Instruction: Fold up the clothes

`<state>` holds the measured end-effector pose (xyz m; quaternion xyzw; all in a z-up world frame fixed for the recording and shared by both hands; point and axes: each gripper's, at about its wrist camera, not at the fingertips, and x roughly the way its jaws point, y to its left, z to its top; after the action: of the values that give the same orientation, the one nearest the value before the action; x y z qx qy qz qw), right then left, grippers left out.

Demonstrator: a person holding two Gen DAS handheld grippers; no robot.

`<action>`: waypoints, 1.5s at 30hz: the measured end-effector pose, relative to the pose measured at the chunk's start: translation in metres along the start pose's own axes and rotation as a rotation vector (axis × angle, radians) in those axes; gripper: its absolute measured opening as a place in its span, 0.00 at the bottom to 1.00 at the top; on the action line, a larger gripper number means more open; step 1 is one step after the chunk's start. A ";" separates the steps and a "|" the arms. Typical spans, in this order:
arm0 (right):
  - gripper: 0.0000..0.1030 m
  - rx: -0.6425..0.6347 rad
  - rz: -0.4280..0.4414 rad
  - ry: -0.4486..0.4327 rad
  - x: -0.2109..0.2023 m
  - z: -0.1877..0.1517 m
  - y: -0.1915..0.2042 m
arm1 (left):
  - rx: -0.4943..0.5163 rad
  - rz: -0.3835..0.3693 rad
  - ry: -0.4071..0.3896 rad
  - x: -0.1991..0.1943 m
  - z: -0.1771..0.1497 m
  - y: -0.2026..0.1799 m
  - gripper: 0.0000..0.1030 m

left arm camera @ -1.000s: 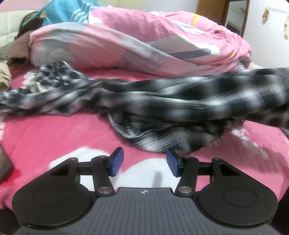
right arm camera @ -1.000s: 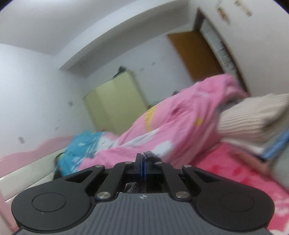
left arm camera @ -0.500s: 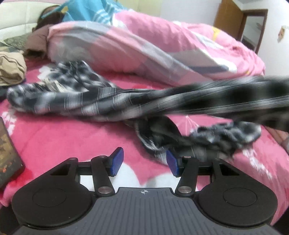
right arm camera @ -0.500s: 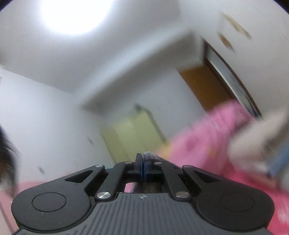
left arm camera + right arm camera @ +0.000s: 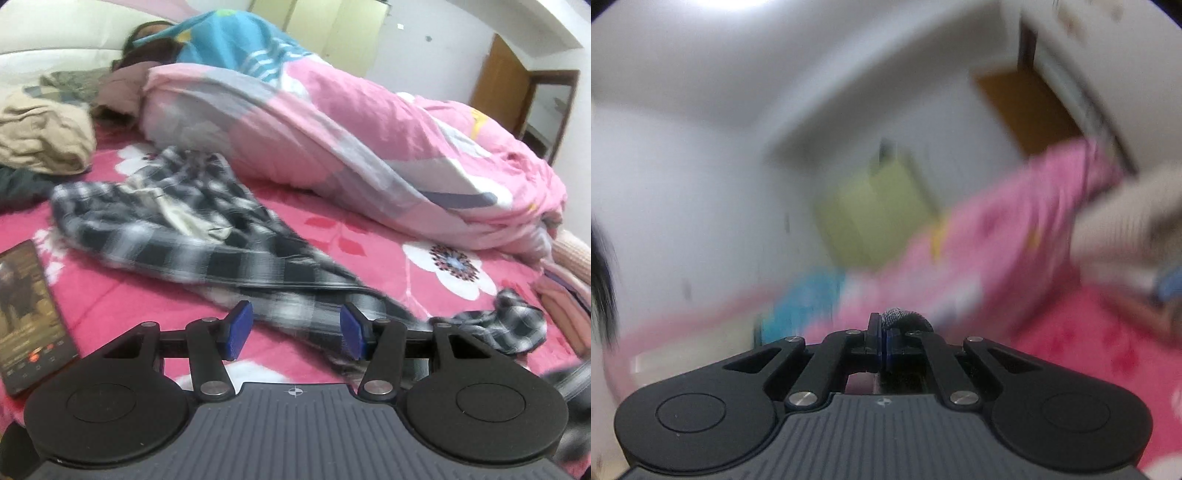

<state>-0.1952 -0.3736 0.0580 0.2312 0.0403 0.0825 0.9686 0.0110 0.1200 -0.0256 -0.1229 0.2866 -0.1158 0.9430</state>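
Your left gripper [image 5: 293, 334] hangs released just above the bed, its blue pads [image 5: 238, 328] spread apart with nothing between them. Just past them the black-and-white checked shirt [image 5: 207, 240] sprawls rumpled across the pink flowered sheet [image 5: 369, 229], one end trailing toward the right. A phone [image 5: 27, 314] lies at the left edge. Further back sit a tan bundle of clothes [image 5: 40, 136] and a big pink quilt [image 5: 351, 133]. Your right gripper [image 5: 884, 345] is clenched on a bit of dark checked cloth [image 5: 905, 319] poking above its pads; that view is blurred.
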 end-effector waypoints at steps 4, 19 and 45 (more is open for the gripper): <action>0.05 -0.139 -0.161 0.392 0.054 -0.046 -0.008 | 0.107 -0.029 0.044 0.018 0.003 -0.031 0.51; 0.60 -0.165 0.054 0.340 0.078 0.023 0.001 | 0.294 -0.034 0.121 0.063 -0.010 -0.084 0.51; 0.88 0.430 -0.350 0.778 0.251 -0.072 -0.101 | 0.221 -0.043 0.117 0.053 -0.014 -0.066 0.51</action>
<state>0.0579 -0.3858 -0.0625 0.3680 0.4546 -0.0115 0.8110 0.0361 0.0399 -0.0440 -0.0171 0.3241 -0.1739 0.9298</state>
